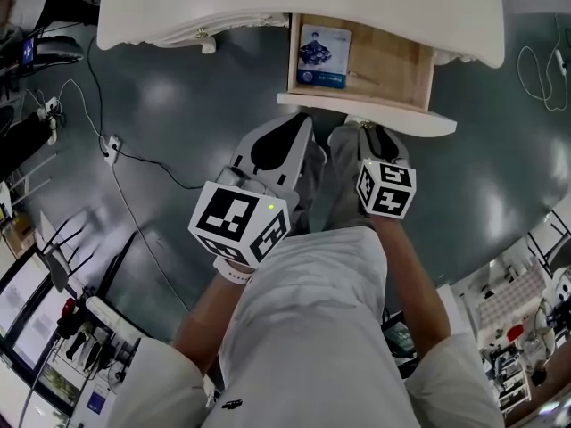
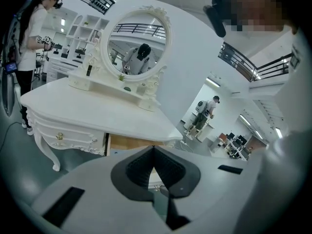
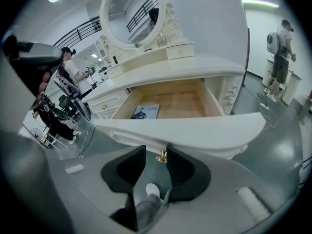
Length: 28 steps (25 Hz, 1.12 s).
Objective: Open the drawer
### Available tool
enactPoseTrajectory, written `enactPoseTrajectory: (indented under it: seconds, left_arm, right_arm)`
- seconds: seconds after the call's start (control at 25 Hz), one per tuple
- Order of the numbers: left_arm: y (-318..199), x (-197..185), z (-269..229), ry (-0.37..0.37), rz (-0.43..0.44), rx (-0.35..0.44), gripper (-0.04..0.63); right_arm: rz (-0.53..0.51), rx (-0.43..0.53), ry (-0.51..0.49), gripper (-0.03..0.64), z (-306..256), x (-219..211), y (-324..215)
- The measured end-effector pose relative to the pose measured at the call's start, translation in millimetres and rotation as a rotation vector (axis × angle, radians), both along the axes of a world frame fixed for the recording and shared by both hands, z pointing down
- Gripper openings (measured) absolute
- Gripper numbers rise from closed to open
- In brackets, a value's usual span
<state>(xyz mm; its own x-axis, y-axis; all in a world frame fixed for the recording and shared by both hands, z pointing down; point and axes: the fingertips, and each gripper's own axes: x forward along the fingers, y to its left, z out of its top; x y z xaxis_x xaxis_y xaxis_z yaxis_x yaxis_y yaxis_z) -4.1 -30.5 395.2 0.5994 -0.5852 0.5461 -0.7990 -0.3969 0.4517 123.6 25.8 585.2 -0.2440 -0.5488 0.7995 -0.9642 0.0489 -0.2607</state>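
The left gripper (image 1: 302, 125) was held low in front of the white dressing table (image 2: 97, 111). Its dark pads (image 2: 141, 167) were pressed together at the tips, with nothing pinched between them. Ahead of its tips and a little above them, the tabletop's edge overhung the open cavity, and the oval mirror (image 2: 136, 43) stood further back, up and to the left of the jaws.

Just right of that gripper, the right gripper (image 3: 156, 155) was up against the curved white front of the drawer (image 3: 195, 130). Its jaws were spread, and the small gold knob (image 3: 162, 156) on the drawer front sat between the tips, closer to the right-hand pad. Whether the pad touched the knob could not be told. Beyond the jaws the drawer stood pulled well out from under the tabletop, its wooden floor exposed. A blue-and-white booklet (image 3: 145, 111) lay flat in the drawer's far left corner, ahead of the right gripper and to its left.
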Motion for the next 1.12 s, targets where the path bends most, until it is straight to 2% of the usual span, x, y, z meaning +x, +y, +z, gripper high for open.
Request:
enactPoseTrajectory:
  seconds: [0.16, 0.4, 0.8, 1.12]
  left_arm:
    - [-1, 1, -12, -0.003, 0.008, 0.012, 0.009]
    - [-1, -5, -31, -0.007, 0.014, 0.041, 0.009]
    - [1, -16, -56, 0.010, -0.011, 0.081, 0.009]
    - [0, -25, -84, 0.036, -0.035, 0.127, 0.009]
  right_arm:
    - [-0.008, 0.033, -0.017, 0.143, -23, -4, -7]
    - [-0.084, 0.136, 0.013, 0.143, -64, -12, -24]
    - [-0.085, 0.261, -0.014, 0.143, -133, -14, -53]
    - [-0.137, 0.352, 0.027, 0.138, -183, -16, -54]
